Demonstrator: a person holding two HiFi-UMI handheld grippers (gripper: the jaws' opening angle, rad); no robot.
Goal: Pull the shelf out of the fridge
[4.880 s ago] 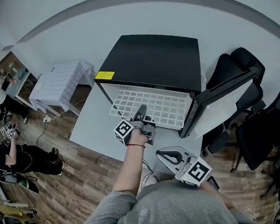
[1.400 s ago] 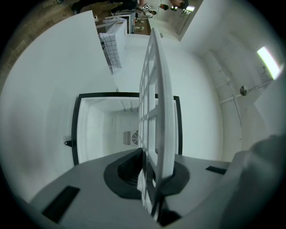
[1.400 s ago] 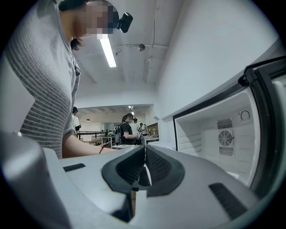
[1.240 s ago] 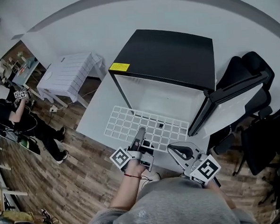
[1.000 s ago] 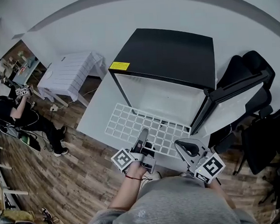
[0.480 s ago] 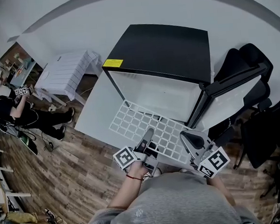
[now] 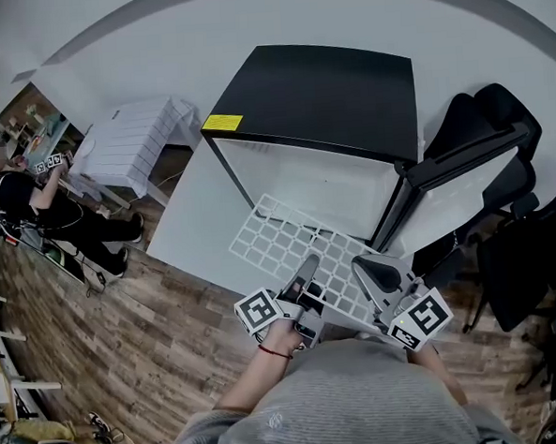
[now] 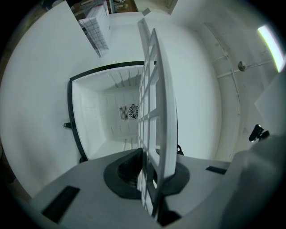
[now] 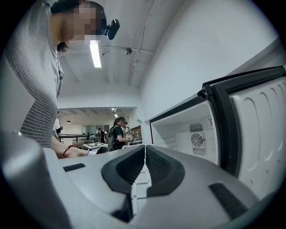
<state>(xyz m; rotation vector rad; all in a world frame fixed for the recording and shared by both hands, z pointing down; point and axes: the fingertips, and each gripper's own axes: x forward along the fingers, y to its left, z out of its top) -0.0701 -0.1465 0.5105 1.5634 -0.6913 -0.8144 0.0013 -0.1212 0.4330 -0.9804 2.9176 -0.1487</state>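
Look to the right of your head view: a black office chair (image 7: 480, 143) stands there, with a second chair (image 7: 534, 266) below it in the frame. A white slatted table (image 7: 128, 150) sits at the upper left, and a seated person (image 7: 28, 199) is at the left edge. Wood floor (image 7: 154, 346) fills the lower left. In your right gripper view, a ceiling light (image 9: 95, 53) glows near the top.

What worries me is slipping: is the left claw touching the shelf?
Touching. The left gripper view shows the shelf standing edge-on inside the left claw, pressed from both sides.
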